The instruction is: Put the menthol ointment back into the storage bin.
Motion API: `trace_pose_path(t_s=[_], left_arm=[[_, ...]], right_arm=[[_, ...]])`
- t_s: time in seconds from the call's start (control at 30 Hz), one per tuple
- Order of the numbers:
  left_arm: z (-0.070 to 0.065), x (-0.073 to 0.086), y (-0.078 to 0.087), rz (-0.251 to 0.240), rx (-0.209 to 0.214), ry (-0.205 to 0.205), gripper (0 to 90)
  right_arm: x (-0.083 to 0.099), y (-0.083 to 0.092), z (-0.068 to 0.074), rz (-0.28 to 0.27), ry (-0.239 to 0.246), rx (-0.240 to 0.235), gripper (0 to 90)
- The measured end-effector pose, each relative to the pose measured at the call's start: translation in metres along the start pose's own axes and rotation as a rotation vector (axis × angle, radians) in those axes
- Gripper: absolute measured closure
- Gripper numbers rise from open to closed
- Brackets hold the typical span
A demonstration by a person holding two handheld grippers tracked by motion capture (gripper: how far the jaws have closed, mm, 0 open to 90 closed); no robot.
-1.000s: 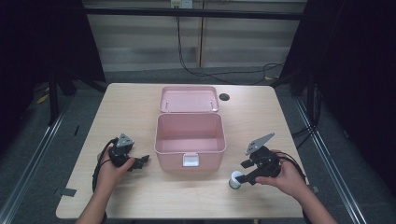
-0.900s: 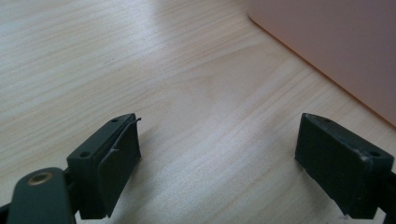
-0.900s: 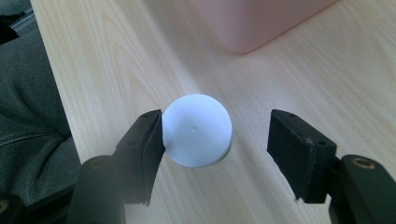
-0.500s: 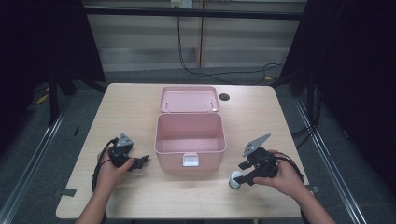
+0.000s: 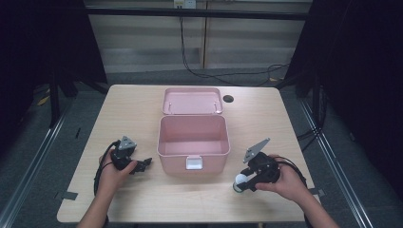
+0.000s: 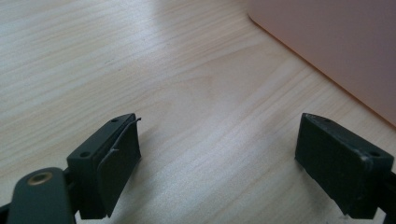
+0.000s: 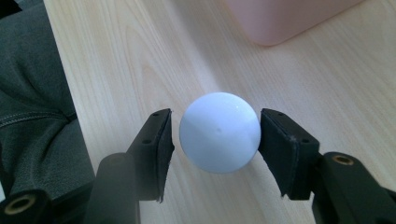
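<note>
White ball (image 7: 219, 131) near worktop's front edge, right of pink box (image 5: 192, 141) | right gripper (image 5: 243, 182) jaws just closing around ball, right pad touching, sliver of gap at left pad | left gripper (image 6: 219, 163) jaws wide apart over bare wood, left of box

We see a tabletop (image 5: 142, 118) of pale wood grain with a smooth, satin finish. The pink box (image 5: 192, 142) looks like smooth matt plastic. The white ball (image 7: 219, 132) is smooth with a faint sheen. The right claw (image 7: 215, 140) has matt black plastic jaws faced with dull rubbery pads.
</note>
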State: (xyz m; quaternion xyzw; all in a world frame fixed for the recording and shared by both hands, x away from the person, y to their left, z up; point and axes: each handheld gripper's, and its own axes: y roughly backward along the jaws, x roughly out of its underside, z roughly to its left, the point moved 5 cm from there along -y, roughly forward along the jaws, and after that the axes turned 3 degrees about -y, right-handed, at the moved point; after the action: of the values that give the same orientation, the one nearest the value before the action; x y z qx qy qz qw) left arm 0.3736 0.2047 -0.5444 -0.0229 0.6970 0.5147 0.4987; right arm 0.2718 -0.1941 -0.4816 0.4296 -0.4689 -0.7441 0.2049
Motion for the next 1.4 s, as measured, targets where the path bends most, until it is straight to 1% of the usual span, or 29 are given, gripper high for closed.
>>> trace_pose_path(t_s=[0.13, 0.27, 0.47, 0.5, 0.63, 0.7, 0.8, 0.9, 1.0, 1.07, 1.1, 1.17, 1.4], left_arm=[[0.0000, 0.0000, 0.0000, 0.000, 0.000, 0.000, 13.2], [0.0000, 0.0000, 0.0000, 0.000, 0.000, 0.000, 13.2], [0.0000, 0.0000, 0.0000, 0.000, 0.000, 0.000, 13.2], [0.0000, 0.0000, 0.0000, 0.000, 0.000, 0.000, 13.2], [0.0000, 0.0000, 0.0000, 0.000, 0.000, 0.000, 13.2], [0.0000, 0.0000, 0.0000, 0.000, 0.000, 0.000, 13.2], [0.0000, 0.0000, 0.0000, 0.000, 0.000, 0.000, 13.2], [0.0000, 0.0000, 0.0000, 0.000, 0.000, 0.000, 13.2], [0.0000, 0.0000, 0.0000, 0.000, 0.000, 0.000, 13.2], [-0.0001, 0.0000, 0.0000, 0.000, 0.000, 0.001, 13.2], [0.0000, 0.0000, 0.0000, 0.000, 0.000, 0.000, 13.2], [0.0000, 0.0000, 0.0000, 0.000, 0.000, 0.000, 13.2], [0.0000, 0.0000, 0.0000, 0.000, 0.000, 0.000, 13.2]], right_arm=[[-0.0002, -0.0018, 0.0002, 0.011, 0.001, 0.002, 45.9], [-0.0008, -0.0029, -0.0003, 0.028, 0.008, 0.009, 48.9], [-0.0023, -0.0034, -0.0008, 0.041, 0.012, 0.009, 49.6], [-0.0028, -0.0032, -0.0014, 0.050, 0.021, 0.013, 49.7], [-0.0031, -0.0031, -0.0023, 0.054, 0.017, 0.016, 49.7], [-0.0030, -0.0019, -0.0037, 0.063, 0.009, 0.027, 49.7], [-0.0029, -0.0016, -0.0048, 0.065, 0.010, 0.027, 49.7], [-0.0032, -0.0010, -0.0062, 0.077, 0.008, 0.033, 49.7], [-0.0046, 0.0002, -0.0061, 0.103, 0.012, 0.042, 49.6], [-0.0050, 0.0001, -0.0059, 0.109, 0.013, 0.041, 49.5], [-0.0054, 0.0006, -0.0050, 0.119, 0.004, 0.043, 49.4], [-0.0070, 0.0010, -0.0057, 0.126, 0.016, 0.048, 48.7], [-0.0086, -0.0001, -0.0041, 0.162, 0.018, 0.054, 47.5]])
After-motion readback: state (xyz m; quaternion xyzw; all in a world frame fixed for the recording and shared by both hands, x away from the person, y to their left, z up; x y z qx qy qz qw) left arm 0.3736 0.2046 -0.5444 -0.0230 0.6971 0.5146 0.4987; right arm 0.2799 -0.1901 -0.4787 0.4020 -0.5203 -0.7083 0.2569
